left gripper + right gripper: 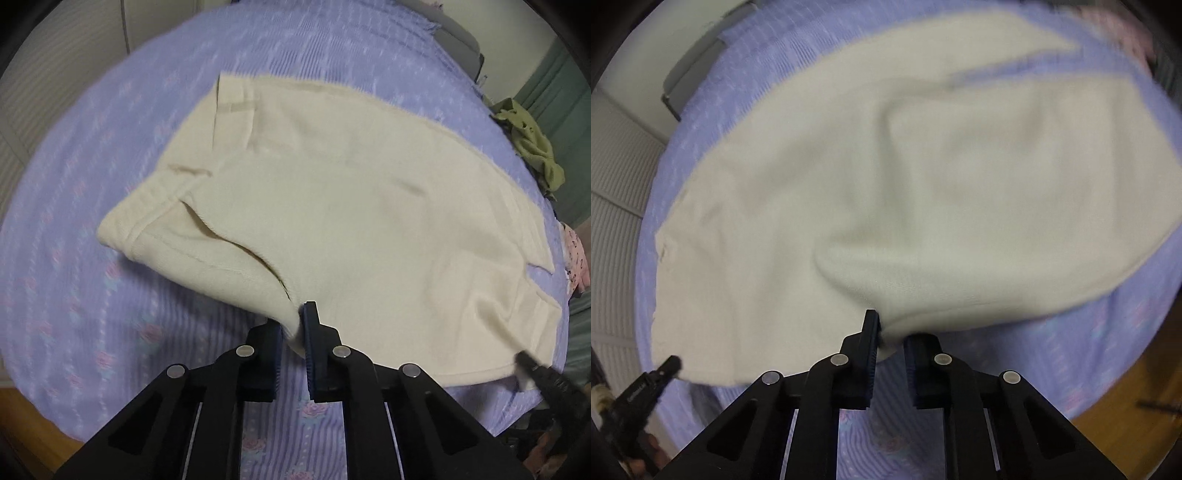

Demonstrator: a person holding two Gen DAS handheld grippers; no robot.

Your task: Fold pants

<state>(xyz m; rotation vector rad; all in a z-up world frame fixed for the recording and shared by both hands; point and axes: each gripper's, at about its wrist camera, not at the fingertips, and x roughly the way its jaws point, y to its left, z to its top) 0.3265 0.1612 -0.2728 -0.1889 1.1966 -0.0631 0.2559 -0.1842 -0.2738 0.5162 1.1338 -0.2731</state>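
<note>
The cream pants (332,206) are lying spread across a bed covered with a lavender floral bedspread (92,295), with the waistband and pocket end turned toward the left of the left wrist view and the leg hems reaching toward the right. The left gripper (293,328) is pinching a bunched bit of the near edge of the pants between its fingers (310,332), which are closing on the fabric. The right gripper (892,334) is likewise clamping a fold of the near edge, the cloth rising into a soft ridge just beyond its fingers (870,332). Each gripper is showing up at the edge of the other's view, gripping the same near border some way apart. A crumpled green garment (532,140) and a pink patterned one (574,266) are sitting at the far right edge of the bed, apart from the pants.
</note>
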